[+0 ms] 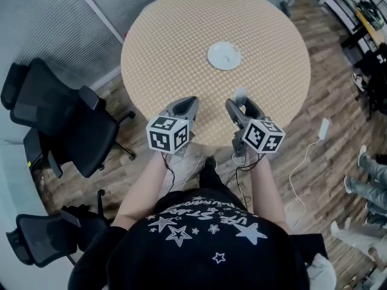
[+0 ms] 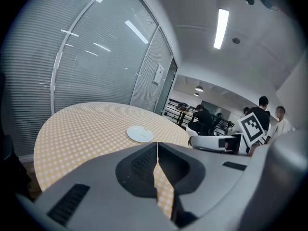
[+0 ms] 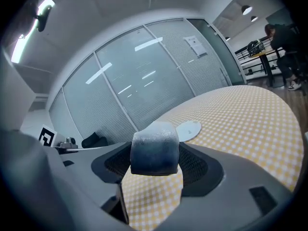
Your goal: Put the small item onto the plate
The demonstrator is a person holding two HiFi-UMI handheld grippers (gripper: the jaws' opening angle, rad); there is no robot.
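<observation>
Round desk with a yellow-and-white checked top (image 1: 175, 35): stands on a wood-plank floor (image 1: 326, 95); black office chairs (image 1: 66, 119) at its left side.

Flat white round plate (image 1: 224, 55): lies bare on the desk, past its middle and well ahead of both grippers.

Small pale grey-blue soft block (image 3: 155, 148): held off the desk over the near edge, short of the plate and apart from it.

Right gripper (image 1: 240, 101): grey, marker cube at the rear. Its fingers (image 3: 197, 165) are parted only by the block's width and clamp it on both sides.

Left gripper (image 1: 188, 103): grey, marker cube at the rear, beside the right gripper over the near edge. Its fingers (image 2: 139, 165) are pressed together tip to tip with nothing between them.
</observation>
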